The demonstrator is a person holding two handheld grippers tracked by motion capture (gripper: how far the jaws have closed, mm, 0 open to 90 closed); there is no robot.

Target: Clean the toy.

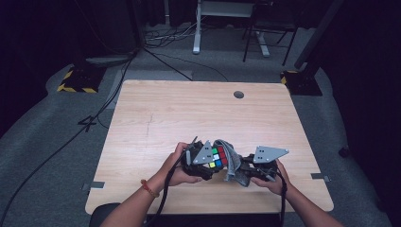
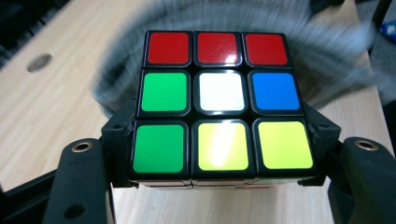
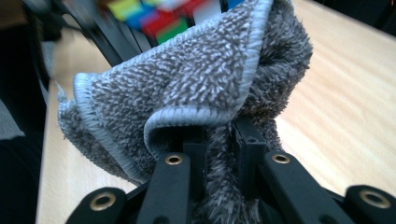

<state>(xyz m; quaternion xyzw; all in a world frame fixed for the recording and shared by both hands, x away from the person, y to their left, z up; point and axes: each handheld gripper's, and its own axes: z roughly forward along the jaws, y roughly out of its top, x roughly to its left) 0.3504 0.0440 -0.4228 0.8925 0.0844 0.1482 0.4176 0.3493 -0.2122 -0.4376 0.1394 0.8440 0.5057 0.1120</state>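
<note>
A puzzle cube (image 2: 219,105) with red, green, white, blue and yellow stickers sits clamped between the two black jaws of my left gripper (image 2: 219,175). In the high view the cube (image 1: 218,157) is held above the table's near middle by the left gripper (image 1: 204,161). My right gripper (image 3: 223,154) is shut on a grey fluffy cloth (image 3: 187,88), whose folds rise in front of the blurred cube (image 3: 154,16). Seen from above, the cloth (image 1: 232,163) lies against the cube's right side, with the right gripper (image 1: 246,166) just behind it.
The light wooden table (image 1: 189,113) has a round cable hole (image 1: 239,94) near its far edge. Cables, a yellow-black striped base (image 1: 78,80) and desk legs stand on the grey floor beyond. Two forearms come in from the near edge.
</note>
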